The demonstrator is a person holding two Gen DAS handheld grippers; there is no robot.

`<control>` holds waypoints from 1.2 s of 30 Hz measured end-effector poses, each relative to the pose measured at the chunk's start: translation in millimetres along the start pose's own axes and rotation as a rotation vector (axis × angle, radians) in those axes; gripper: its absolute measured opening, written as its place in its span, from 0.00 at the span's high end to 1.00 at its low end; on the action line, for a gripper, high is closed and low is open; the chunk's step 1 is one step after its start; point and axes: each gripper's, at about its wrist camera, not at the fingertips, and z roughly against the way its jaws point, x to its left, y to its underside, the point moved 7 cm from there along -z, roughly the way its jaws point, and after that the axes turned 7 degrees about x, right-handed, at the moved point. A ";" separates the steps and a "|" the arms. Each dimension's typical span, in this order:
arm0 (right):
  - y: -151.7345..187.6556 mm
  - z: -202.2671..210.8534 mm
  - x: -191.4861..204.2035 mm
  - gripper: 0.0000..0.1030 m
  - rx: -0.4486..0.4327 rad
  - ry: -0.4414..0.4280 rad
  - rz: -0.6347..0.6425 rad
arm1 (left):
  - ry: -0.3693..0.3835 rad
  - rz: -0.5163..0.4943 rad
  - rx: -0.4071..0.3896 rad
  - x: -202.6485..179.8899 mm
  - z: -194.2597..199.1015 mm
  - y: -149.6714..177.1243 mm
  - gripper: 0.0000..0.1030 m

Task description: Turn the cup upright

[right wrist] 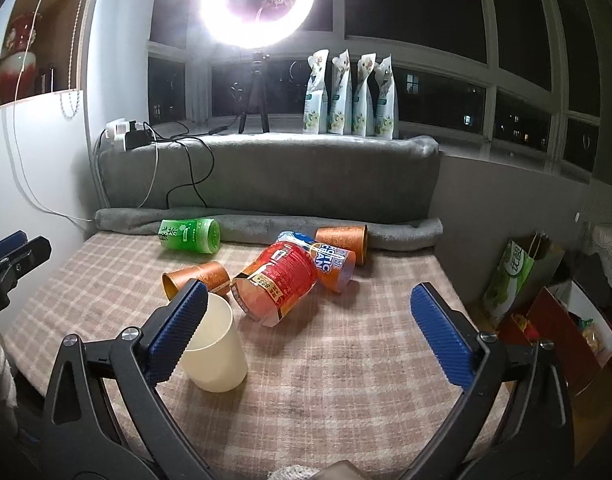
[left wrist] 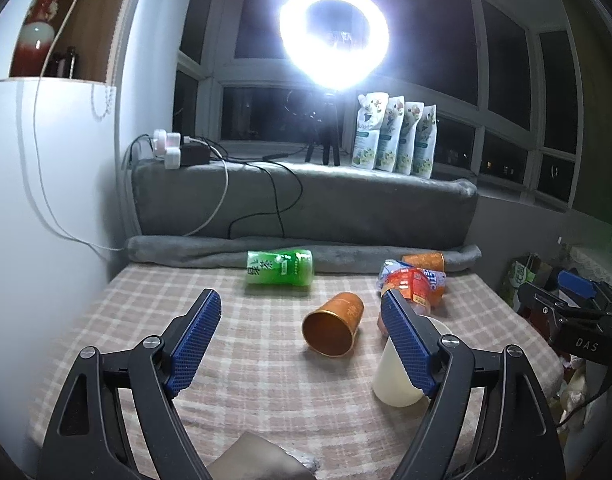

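Note:
A cream cup (right wrist: 215,350) stands upright on the checked table cloth (right wrist: 326,360), partly behind my right gripper's left finger; it also shows in the left wrist view (left wrist: 396,376) behind that gripper's right finger. An orange cup (left wrist: 334,330) lies on its side, mouth toward me, and shows in the right wrist view (right wrist: 195,278). A second orange cup (right wrist: 343,240) lies at the back. My left gripper (left wrist: 301,328) is open and empty above the table. My right gripper (right wrist: 306,320) is open and empty.
A green cup (left wrist: 280,267) lies on its side near the grey rolled blanket (left wrist: 346,256). A red cup (right wrist: 279,282) and a blue-printed cup (right wrist: 326,260) lie together mid-table. A ring light (left wrist: 334,36) and several pouches (left wrist: 394,136) stand on the sill. Bags (right wrist: 538,292) sit right of the table.

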 end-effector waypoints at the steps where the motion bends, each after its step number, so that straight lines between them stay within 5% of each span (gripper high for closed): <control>1: -0.2 -0.7 -0.5 0.00 0.000 -0.001 -0.007 | -0.002 -0.003 -0.003 -0.6 0.8 -0.2 0.20; 36: 0.2 -5.3 -6.5 0.00 -0.003 0.004 -0.026 | 0.004 -0.023 0.002 -6.0 -2.6 -2.7 0.20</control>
